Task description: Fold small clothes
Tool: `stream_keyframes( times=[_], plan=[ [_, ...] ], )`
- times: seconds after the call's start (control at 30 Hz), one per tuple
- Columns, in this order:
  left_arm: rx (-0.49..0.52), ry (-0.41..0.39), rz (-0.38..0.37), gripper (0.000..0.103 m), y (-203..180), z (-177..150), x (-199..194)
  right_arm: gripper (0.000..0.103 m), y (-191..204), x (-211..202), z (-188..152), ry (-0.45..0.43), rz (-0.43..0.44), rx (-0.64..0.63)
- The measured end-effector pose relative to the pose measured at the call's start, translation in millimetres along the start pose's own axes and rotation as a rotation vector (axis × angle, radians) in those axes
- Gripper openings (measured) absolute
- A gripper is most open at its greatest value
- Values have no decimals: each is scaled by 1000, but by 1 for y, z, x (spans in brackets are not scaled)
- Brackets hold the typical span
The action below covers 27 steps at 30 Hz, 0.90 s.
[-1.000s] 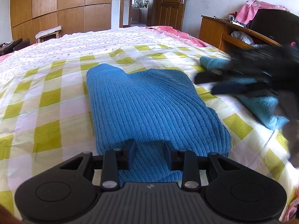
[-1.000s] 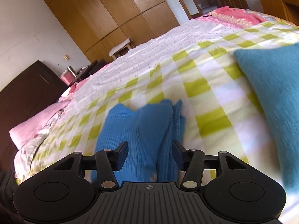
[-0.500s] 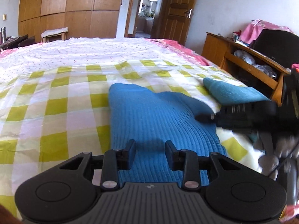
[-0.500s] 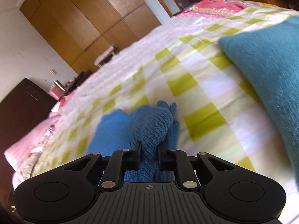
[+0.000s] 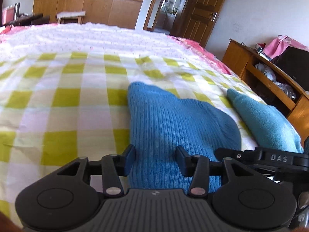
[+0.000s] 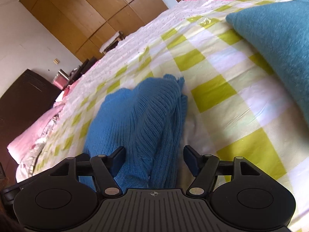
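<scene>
The folded blue knit lies between the just-opened right gripper fingers, unpinched.

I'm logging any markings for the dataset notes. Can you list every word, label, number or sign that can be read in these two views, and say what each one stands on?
"DAS": pale raised letters on the black arm of the right gripper, at the right edge of the left wrist view.
Small round emblem on the body of each gripper, near the camera: a symbol, no letters to read.
Nothing else legible: the blue knit garment, teal cloth and checked bedspread show no label.
</scene>
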State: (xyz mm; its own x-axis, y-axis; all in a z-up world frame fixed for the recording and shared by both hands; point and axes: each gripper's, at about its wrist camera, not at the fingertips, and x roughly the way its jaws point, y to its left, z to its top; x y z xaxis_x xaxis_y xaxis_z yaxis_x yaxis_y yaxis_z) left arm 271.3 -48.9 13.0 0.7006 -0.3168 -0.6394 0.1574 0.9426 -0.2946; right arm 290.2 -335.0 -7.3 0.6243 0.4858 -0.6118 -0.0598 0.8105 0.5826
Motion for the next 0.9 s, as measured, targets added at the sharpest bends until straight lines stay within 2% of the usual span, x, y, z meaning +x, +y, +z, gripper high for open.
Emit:
stream_keyframes(
  times=[0.07,0.27,0.43,0.57,0.67,0.77,0.9],
  plan=[
    [0,8,-16,59,-1,0,6,67,1,2,2,3,24,13],
    [11,16,-58,58,0,-4,2,40,-2,11,-6,47,107,109],
    [24,33,-82,57,5,-22,-26,36,6,1,-23,81,146,84],
    [32,79,-85,57,8,-48,-58,36,11,-15,-41,152,191,30],
    [57,90,-62,57,0,-64,-75,38,13,-27,-52,162,135,-41],
    [102,74,-3,57,-11,-67,-80,44,18,-40,-51,127,72,-71],
    [111,55,39,57,-18,-63,-85,44,40,-66,-54,40,-28,-159]
  ],
)
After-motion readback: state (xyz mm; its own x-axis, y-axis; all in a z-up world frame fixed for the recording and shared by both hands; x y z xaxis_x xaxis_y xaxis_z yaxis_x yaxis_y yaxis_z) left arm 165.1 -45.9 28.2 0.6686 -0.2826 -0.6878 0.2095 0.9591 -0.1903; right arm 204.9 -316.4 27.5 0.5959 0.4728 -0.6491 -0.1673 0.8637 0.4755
